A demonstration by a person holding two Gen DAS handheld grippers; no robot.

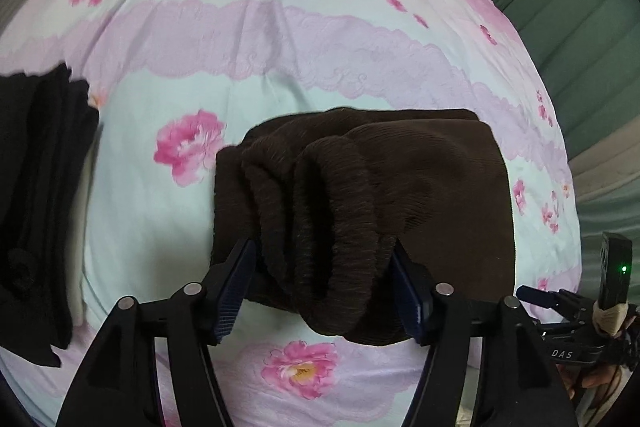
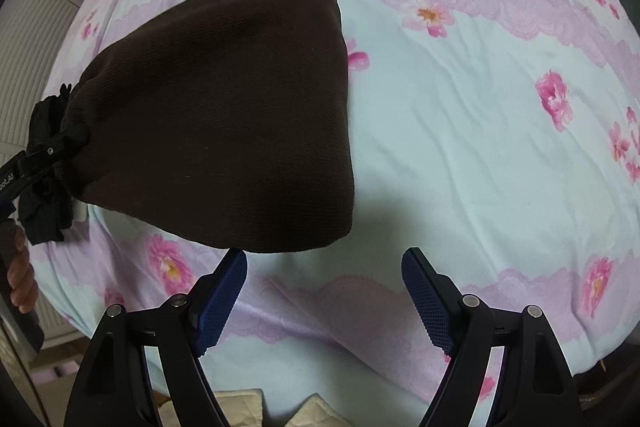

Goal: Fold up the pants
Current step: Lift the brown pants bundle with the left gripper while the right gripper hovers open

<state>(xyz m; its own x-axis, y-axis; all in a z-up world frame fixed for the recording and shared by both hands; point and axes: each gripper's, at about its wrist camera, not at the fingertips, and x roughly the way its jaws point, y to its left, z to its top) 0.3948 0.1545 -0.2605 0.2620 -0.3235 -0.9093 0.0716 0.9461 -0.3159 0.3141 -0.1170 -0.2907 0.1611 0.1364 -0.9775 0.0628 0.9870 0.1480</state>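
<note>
Brown ribbed knit pants (image 1: 360,195) lie folded on the floral pink bed (image 1: 280,47). Left gripper (image 1: 324,291) jaws straddle the bunched waistband unclamped; right gripper (image 2: 324,291) jaws hang apart, empty. Closing on stray layers could drag the fold open.

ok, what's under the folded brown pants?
The brown pants lie on the floral bedsheet, which shows all around them. Whatever sits directly beneath the fabric is covered. The bunched waistband sits between the left gripper's fingers.
</note>
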